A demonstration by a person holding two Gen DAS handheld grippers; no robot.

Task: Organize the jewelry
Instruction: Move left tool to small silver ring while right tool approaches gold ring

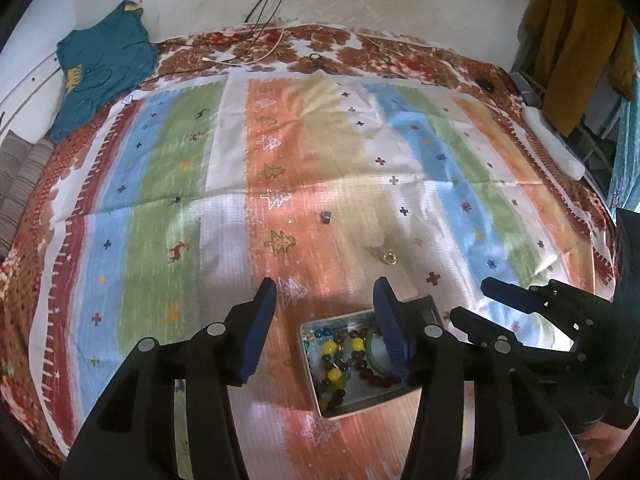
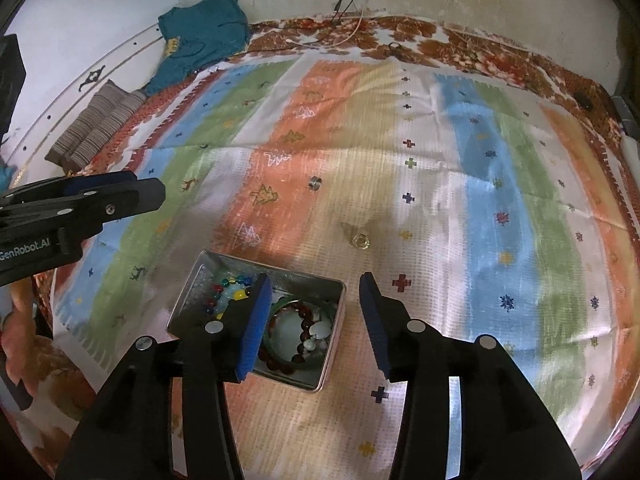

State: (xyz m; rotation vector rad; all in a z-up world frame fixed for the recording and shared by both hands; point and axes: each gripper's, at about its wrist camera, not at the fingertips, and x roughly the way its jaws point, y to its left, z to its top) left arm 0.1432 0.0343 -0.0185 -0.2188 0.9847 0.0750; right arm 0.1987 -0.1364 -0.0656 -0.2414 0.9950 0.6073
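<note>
Open cloth [image 2: 440, 208] beyond tin [image 2: 312, 380]

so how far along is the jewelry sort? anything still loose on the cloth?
Mostly done: the metal tin already holds the beaded bracelets and a green bangle. Nothing in hand: left gripper and right gripper are both open and empty over the tin. Left: two rings on the striped cloth, a dark one and a gold one.

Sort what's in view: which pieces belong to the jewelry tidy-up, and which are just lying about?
Job: metal tin of bead bracelets; silver ring; gold ring.
Lying about: teal garment; striped cushion; cables; mustard jacket.
</note>
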